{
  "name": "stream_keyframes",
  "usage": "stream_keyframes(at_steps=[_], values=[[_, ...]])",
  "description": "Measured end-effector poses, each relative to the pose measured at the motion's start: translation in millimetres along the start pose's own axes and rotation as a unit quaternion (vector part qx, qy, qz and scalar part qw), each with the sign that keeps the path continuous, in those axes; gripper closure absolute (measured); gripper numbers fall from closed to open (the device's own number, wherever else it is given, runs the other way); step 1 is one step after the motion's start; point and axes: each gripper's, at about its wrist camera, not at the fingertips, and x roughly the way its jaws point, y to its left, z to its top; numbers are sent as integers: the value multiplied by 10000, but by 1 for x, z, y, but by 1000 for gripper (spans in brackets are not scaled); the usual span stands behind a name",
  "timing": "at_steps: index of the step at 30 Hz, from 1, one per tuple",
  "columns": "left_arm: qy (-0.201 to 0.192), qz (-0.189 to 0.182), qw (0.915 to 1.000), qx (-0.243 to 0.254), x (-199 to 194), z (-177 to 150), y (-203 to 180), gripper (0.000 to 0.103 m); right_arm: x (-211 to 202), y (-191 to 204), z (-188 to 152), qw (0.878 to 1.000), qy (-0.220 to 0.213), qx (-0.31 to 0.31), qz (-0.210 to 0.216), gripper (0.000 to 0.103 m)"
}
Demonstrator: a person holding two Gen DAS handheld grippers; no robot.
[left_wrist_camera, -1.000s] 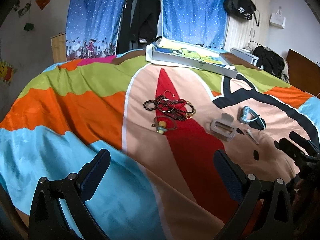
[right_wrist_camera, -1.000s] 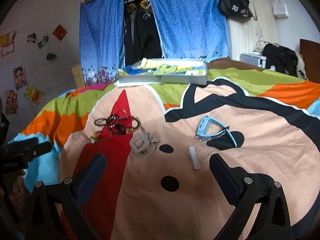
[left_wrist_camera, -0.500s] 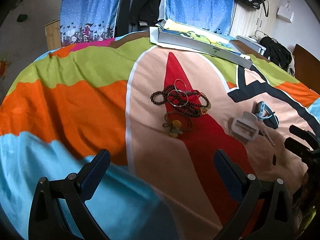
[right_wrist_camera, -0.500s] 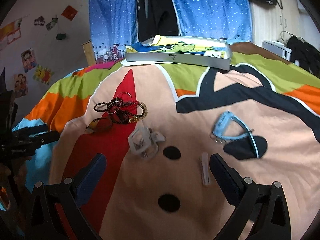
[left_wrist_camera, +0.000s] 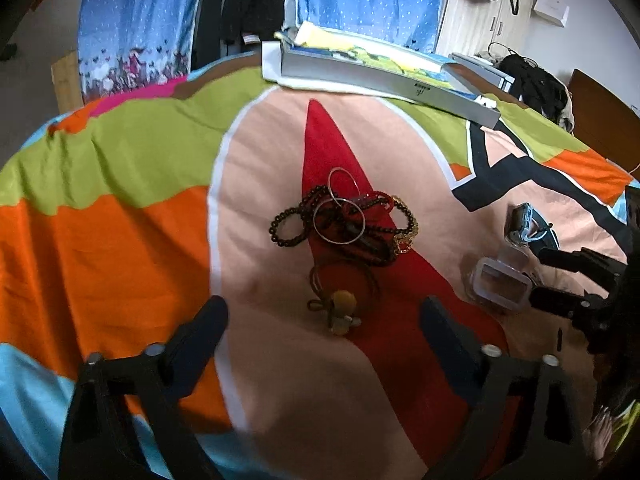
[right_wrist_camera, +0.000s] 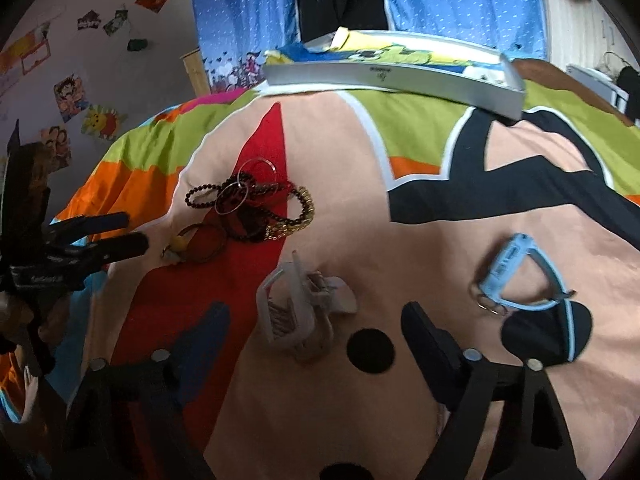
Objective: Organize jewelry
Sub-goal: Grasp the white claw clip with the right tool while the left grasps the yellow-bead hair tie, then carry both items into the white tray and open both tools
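Bright patchwork bedding covers the bed (left_wrist_camera: 120, 208) under both my grippers. My left gripper (left_wrist_camera: 324, 332) has its jaws wide apart and empty, just short of the amber-bead bracelet (left_wrist_camera: 340, 292); the tangled bead bracelets and silver rings (left_wrist_camera: 344, 220) lie beyond it. My right gripper (right_wrist_camera: 316, 328) is equally wide and empty, straddling the white hair claw (right_wrist_camera: 296, 312), with the blue clip (right_wrist_camera: 516, 276) off to its right.
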Motion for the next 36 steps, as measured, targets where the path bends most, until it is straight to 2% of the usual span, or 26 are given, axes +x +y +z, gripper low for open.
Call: stream_keyframes(at_steps=[1,3,6,8,10,12,15,21,27,31,36], values=[[71,-12,10000,2,3,1,0,25,5,0,2,10000,52,-18,22,24],[187,-65,9998,39,12,4,0,31,12,0,4,9999,151,-38,46,36],[299,-149,9994,108,21,5,-1,41,24,-2,5,9996,284,-85,4,46],[451,-141,9987,168,30,6,-3,47,28,-4,5,9994,312,-117,-26,48],[667,-57,9976,172,42,4,-1,59,33,-6,6,9992,350,-150,-73,50],[773,29,9969,107,50,3,3,63,37,-8,6,9991,382,-150,-88,51],[726,-28,9973,69,51,3,5,64,40,-10,5,9991,383,-141,-101,54],[650,-134,9978,-89,49,3,6,82,42,-10,2,9991,343,-127,-210,66],[375,-360,9986,65,37,-5,-2,83,35,-10,1,9996,130,-88,-234,74],[301,-585,9977,129,26,-8,-11,83,27,-12,5,9999,23,84,-61,76],[141,-732,9972,34,18,12,-21,83,18,-8,17,9999,-128,-7,17,76]])
